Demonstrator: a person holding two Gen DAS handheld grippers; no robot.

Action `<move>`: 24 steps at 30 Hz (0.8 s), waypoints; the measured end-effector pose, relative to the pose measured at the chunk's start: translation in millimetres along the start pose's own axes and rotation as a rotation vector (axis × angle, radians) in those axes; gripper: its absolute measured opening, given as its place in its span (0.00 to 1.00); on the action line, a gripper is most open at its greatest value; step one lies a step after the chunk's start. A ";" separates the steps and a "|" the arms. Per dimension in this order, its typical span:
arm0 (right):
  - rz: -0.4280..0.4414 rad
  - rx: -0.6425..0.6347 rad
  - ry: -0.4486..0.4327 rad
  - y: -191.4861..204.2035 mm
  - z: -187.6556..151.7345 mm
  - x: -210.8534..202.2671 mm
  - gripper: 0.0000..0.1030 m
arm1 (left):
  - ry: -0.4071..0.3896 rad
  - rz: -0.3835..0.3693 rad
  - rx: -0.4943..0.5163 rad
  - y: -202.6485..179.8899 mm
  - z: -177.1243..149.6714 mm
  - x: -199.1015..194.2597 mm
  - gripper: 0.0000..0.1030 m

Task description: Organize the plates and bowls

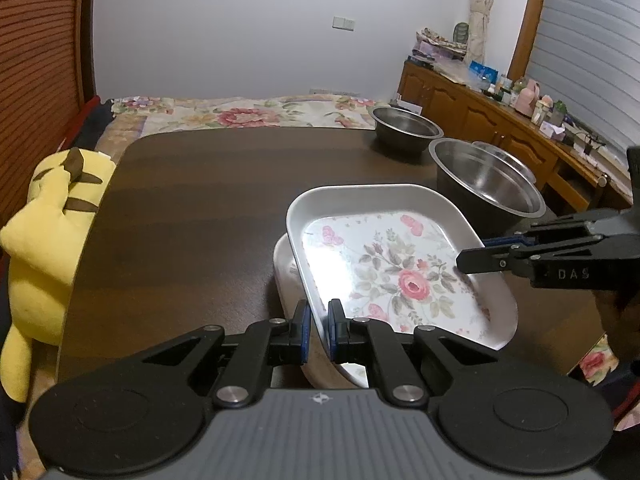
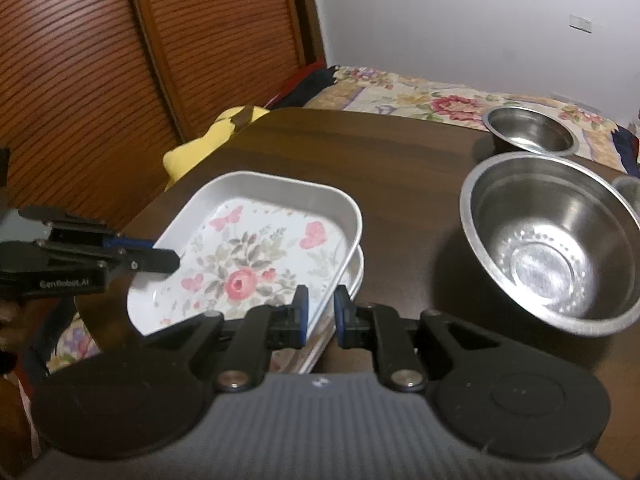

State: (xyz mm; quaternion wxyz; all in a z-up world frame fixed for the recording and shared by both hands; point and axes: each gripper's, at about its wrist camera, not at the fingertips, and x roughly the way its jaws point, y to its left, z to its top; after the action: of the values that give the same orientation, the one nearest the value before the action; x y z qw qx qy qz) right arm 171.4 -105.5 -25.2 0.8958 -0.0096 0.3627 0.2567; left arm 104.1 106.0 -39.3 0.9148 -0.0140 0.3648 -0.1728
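Your left gripper [image 1: 317, 334] and right gripper [image 2: 321, 316] each clenched an opposite rim of the floral tray [image 1: 394, 264], tilted above a second tray [image 1: 285, 276] near the desk's [image 1: 200, 208] near edge. Left of the trays, the dark wood desk lay open. Two round steel bowls [image 2: 548, 240] [image 2: 530, 130] crowded the right side; a yellow plush [image 1: 44, 236] sat off the left edge.
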 end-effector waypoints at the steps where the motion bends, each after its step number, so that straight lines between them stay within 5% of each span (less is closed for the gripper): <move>1: -0.001 0.008 -0.008 -0.1 -1.4 -0.2 0.15 | 0.001 0.000 0.000 0.2 -0.7 0.6 0.09; 24: -0.032 0.057 -0.126 -1.2 -24.9 1.5 0.15 | -0.031 0.036 -0.015 8.8 -10.3 -0.6 0.12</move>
State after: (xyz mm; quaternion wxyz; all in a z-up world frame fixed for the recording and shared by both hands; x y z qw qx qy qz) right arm 156.8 -111.0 -44.8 0.9208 0.0265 0.3124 0.2319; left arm 99.4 115.5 -47.7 0.9231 -0.0171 0.3522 -0.1532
